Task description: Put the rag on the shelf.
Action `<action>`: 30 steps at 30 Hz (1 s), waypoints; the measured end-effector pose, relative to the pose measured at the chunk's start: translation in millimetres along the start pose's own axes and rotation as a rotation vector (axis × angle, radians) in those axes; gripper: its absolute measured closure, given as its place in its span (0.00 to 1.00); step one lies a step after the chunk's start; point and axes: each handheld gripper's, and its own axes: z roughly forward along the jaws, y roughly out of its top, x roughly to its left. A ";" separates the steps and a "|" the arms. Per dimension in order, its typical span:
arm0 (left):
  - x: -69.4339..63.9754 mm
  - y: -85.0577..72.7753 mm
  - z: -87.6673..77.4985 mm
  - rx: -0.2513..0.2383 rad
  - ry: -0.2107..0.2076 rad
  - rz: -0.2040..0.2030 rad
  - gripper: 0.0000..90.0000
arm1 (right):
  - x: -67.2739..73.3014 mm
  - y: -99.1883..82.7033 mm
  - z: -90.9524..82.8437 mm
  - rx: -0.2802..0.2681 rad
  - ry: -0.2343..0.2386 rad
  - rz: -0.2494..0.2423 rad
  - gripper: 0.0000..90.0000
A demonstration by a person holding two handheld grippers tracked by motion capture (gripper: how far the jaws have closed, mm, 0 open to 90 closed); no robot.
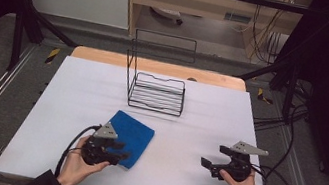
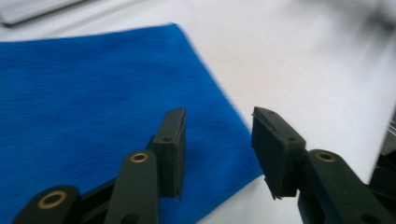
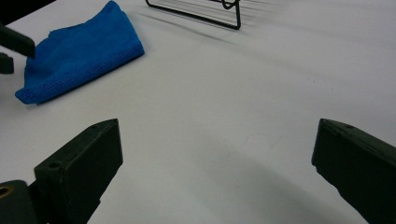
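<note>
A folded blue cloth (image 1: 134, 135) lies on the white table cover (image 1: 209, 115), left of the middle. My left gripper (image 1: 122, 153) hovers over the cloth's near right corner. In the left gripper view the cloth (image 2: 84, 88) runs under the jaws, and the left gripper (image 2: 217, 116) is open with nothing pinched between the pads. My right gripper (image 1: 212, 155) rests over bare cover at the near right, pointing left. The right gripper (image 3: 218, 126) stands wide open and empty, with the cloth (image 3: 79, 51) farther off at the upper left.
A black wire rack (image 1: 157, 94) with an upright back stands on the far middle of the cover, and its front rail (image 3: 196, 11) is at the top of the right gripper view. Cables trail off the right edge (image 1: 284, 183). A wooden table edge (image 1: 156, 66) lies behind the rack.
</note>
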 end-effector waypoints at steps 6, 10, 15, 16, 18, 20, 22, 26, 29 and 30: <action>34.9 -13.4 -24.4 0.033 0.118 -0.064 0.66 | -0.2 -0.2 0.7 0.003 0.000 -0.005 0.03; 47.7 -23.0 -23.9 0.076 0.152 -0.108 0.72 | 0.6 -0.4 1.4 0.005 -0.002 0.000 0.03; 50.0 -26.9 -16.2 0.110 0.167 -0.126 0.75 | 0.5 -0.4 0.8 0.002 -0.001 0.001 0.03; 50.1 -27.3 -15.4 0.113 0.167 -0.126 0.76 | 0.5 -0.4 0.9 0.002 -0.001 0.000 0.03; 50.3 -27.4 -15.9 0.115 0.159 -0.131 0.82 | 0.5 -0.4 1.0 0.002 0.000 0.000 0.03; 49.6 -26.6 -18.4 0.108 0.156 -0.130 0.92 | 0.7 -0.4 1.2 0.005 0.000 0.000 0.03; 48.5 -25.9 -20.9 0.105 0.152 -0.125 0.99 | 0.7 -0.4 1.2 0.006 0.000 0.000 0.03; 46.1 -24.0 -24.1 0.100 0.154 -0.110 1.00 | 1.0 -0.5 1.6 0.006 0.000 0.001 0.03; 45.2 -19.0 -29.9 0.074 0.174 -0.090 1.00 | 1.1 -0.4 1.7 0.005 0.000 0.001 0.03; 45.8 -16.8 -31.4 0.068 0.189 -0.082 1.00 | 1.0 -0.4 1.8 0.007 0.000 0.000 0.03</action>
